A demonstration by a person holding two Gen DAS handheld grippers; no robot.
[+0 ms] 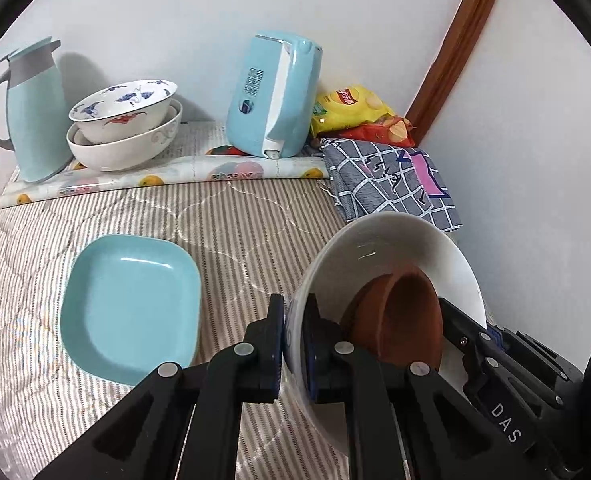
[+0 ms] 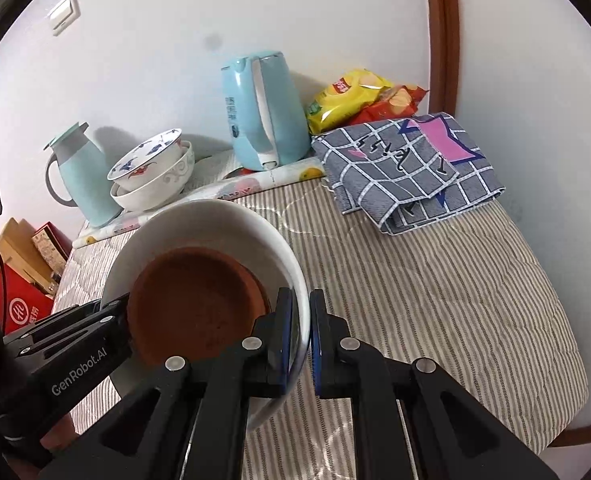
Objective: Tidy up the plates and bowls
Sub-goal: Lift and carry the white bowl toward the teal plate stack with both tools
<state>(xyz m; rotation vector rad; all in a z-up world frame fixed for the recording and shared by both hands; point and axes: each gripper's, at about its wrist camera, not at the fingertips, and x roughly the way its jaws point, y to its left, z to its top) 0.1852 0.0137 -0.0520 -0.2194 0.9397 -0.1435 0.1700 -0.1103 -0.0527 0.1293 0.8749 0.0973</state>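
A white bowl (image 1: 395,248) (image 2: 215,220) with a smaller brown bowl (image 1: 399,316) (image 2: 195,296) inside it hangs tilted above the striped tablecloth. My left gripper (image 1: 294,344) is shut on its left rim, and my right gripper (image 2: 301,332) is shut on the opposite rim. Each gripper shows in the other's view, the left gripper (image 2: 107,312) and the right gripper (image 1: 451,316), both at the bowl's edge. A teal square plate (image 1: 131,308) lies on the cloth to the left. Two stacked patterned bowls (image 1: 123,124) (image 2: 151,172) stand at the back.
Along the back wall stand a teal thermos jug (image 1: 35,108) (image 2: 81,176) and a light blue kettle (image 1: 273,96) (image 2: 263,112). Chip bags (image 1: 351,108) (image 2: 355,96) and a folded checked cloth (image 1: 391,180) (image 2: 407,164) fill the back right corner. Red boxes (image 2: 19,300) sit beyond the table's left edge.
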